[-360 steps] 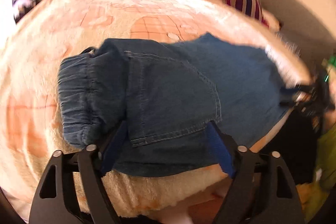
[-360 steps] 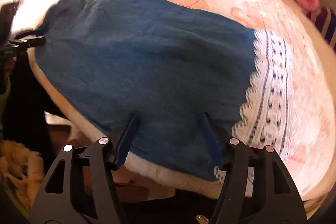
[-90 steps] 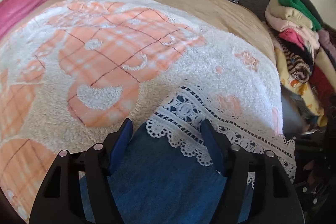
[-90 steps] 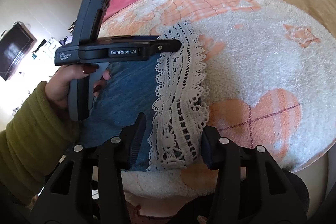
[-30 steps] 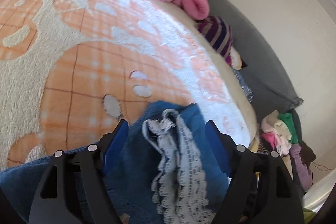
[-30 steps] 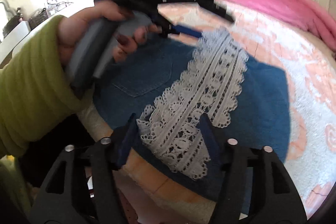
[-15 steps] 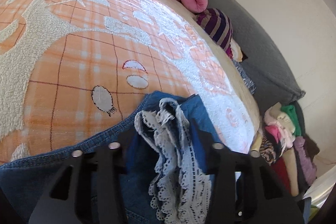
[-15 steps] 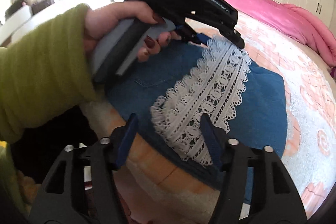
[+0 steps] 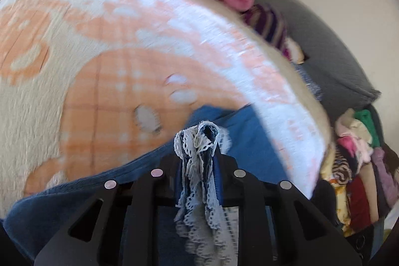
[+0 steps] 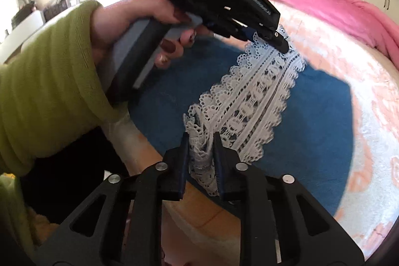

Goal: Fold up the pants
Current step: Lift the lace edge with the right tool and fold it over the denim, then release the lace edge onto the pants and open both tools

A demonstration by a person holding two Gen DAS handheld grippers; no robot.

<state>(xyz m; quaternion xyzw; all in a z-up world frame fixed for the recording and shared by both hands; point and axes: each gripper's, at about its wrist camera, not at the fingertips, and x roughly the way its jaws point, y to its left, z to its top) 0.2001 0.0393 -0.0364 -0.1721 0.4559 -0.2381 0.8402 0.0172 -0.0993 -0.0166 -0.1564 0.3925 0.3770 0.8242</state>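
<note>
Peach-and-white blanket (image 10: 369, 131) is covering a bed where blue pants (image 10: 319, 121) are lying near the edge. Both jaws have just been closing: the left hand-held gripper (image 9: 197, 153) is clamping one end of the white lace hem (image 10: 251, 104), and the right hand-held gripper (image 10: 200, 141) is pinching the other end.
</note>
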